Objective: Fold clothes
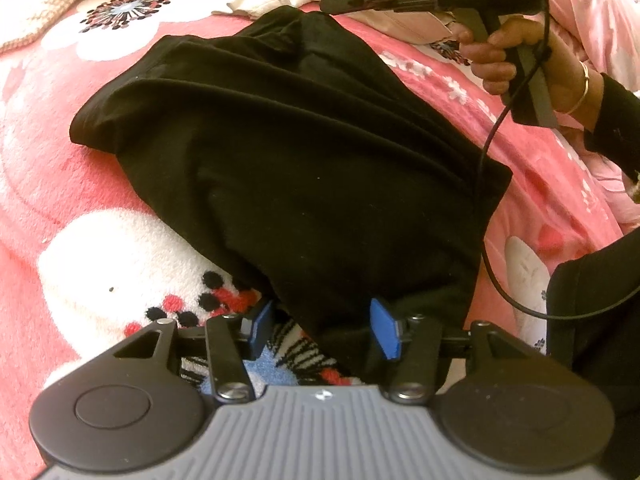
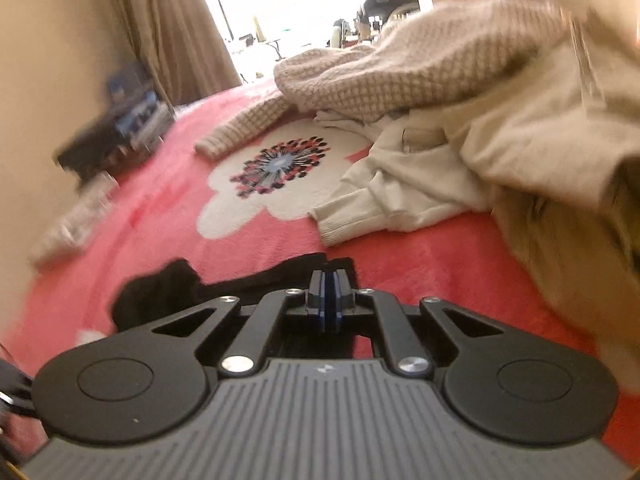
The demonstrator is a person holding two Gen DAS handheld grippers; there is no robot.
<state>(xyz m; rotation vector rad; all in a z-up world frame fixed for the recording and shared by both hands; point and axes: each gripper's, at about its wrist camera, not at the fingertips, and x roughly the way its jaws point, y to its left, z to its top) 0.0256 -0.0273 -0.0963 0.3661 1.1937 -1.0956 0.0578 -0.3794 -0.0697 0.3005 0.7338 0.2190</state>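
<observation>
Left wrist close above black garment (image 1: 288, 152), right wrist low across bed, both showing it

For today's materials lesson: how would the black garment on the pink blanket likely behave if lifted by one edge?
The black garment lies in soft folds, so it would probably droop limply, not hold shape. It looks thin, so likely light. On the fuzzy pink blanket it may drag and bunch rather than slide.
</observation>
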